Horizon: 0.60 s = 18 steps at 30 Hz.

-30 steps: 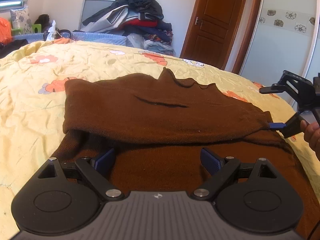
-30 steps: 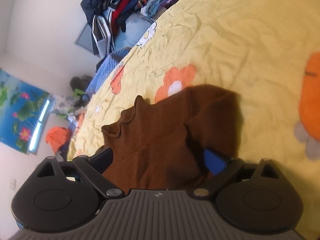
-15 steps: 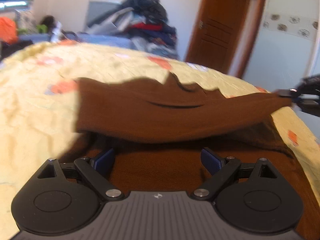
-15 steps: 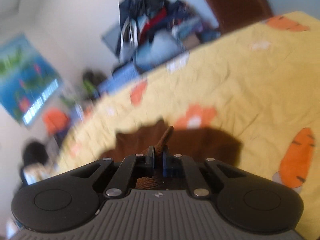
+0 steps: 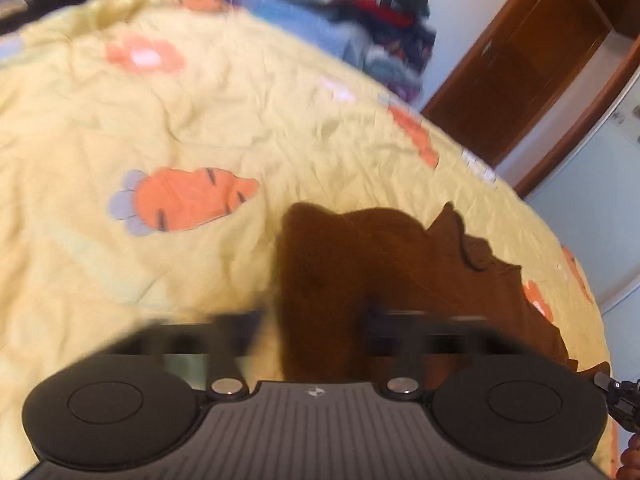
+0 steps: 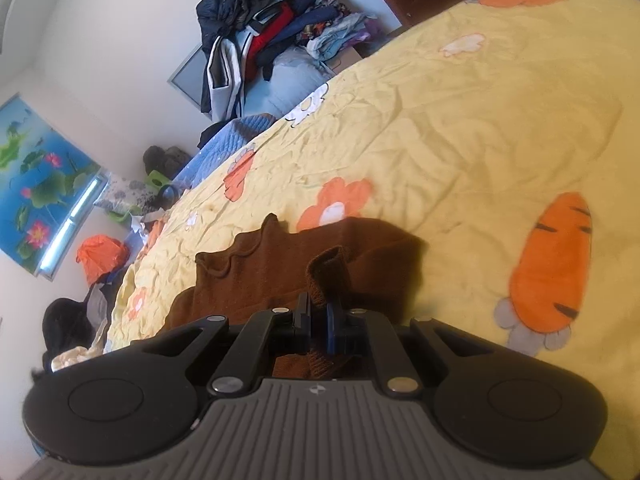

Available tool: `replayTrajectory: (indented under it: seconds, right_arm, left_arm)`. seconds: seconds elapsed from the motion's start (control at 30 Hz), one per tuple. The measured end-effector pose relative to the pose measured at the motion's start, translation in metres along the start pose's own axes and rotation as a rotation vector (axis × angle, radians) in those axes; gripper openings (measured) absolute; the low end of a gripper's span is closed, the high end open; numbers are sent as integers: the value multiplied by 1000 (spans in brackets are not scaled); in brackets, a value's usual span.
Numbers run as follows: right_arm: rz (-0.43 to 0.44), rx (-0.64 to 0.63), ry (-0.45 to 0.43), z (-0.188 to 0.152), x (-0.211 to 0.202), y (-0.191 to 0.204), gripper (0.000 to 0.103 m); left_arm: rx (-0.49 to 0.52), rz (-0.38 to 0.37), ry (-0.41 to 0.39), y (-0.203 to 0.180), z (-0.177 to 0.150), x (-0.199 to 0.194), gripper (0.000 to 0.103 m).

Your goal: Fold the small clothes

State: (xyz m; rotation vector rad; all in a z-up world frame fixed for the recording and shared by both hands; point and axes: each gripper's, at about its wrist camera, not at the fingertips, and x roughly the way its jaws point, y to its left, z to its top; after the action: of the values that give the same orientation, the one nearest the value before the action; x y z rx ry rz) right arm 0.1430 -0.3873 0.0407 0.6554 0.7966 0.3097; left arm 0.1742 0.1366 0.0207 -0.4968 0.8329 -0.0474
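A small brown knit sweater [image 5: 420, 264] lies partly folded on the yellow bedspread [image 5: 200, 128]. It also shows in the right wrist view [image 6: 272, 272]. My left gripper [image 5: 316, 328] is blurred by motion; its fingers stand apart with a fold of the sweater between them, and I cannot tell if they press it. My right gripper [image 6: 318, 316] is shut on a ribbed cuff [image 6: 328, 276] of the sweater, which sticks up between the pads. A part of the right gripper shows at the left wrist view's right edge [image 5: 620, 400].
The bedspread [image 6: 460, 120] has orange carrot [image 6: 556, 264] and flower prints. A pile of clothes [image 6: 272, 36] stands at the far side against the wall. A brown wooden door [image 5: 516, 60] is at the right. Clutter and an orange bag [image 6: 102, 256] lie beside the bed.
My right gripper has shut on the sweater's cuff and lifted it. My left gripper has swung left and is moving fast; its fingers now blur around a fold.
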Motion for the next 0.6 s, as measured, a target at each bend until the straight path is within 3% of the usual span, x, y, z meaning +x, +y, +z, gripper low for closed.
replayTrajectory:
  seconds: [0.03, 0.17, 0.27, 0.37, 0.4, 0.47, 0.5, 0.53, 0.6]
  right_arm:
    - [-4, -9, -9, 0, -2, 4, 13]
    - [-5, -29, -81, 4, -16, 4, 13]
    - [-40, -19, -17, -5, 2, -7, 13]
    - [-78, -33, 47, -20, 24, -13, 14]
    - [-78, -26, 25, -24, 21, -13, 21]
    - [-58, 7, -5, -27, 5, -13, 45]
    - [-53, -1, -36, -31, -8, -10, 64]
    - [-65, -35, -72, -37, -22, -6, 72]
    - [-98, -132, -68, -55, -40, 7, 71]
  left_arm:
    - [27, 6, -2, -5, 3, 1, 15]
    - [217, 99, -146, -30, 9, -21, 13]
    - [360, 201, -106, -32, 0, 1, 13]
    - [479, 251, -175, -37, -27, 4, 16]
    - [476, 254, -181, -38, -30, -2, 21]
    - [451, 262, -193, -36, -37, -23, 40]
    - [429, 256, -206, -33, -44, -38, 66]
    - [414, 229, -221, -27, -53, -52, 84]
    - [414, 146, -234, -18, -77, -78, 85]
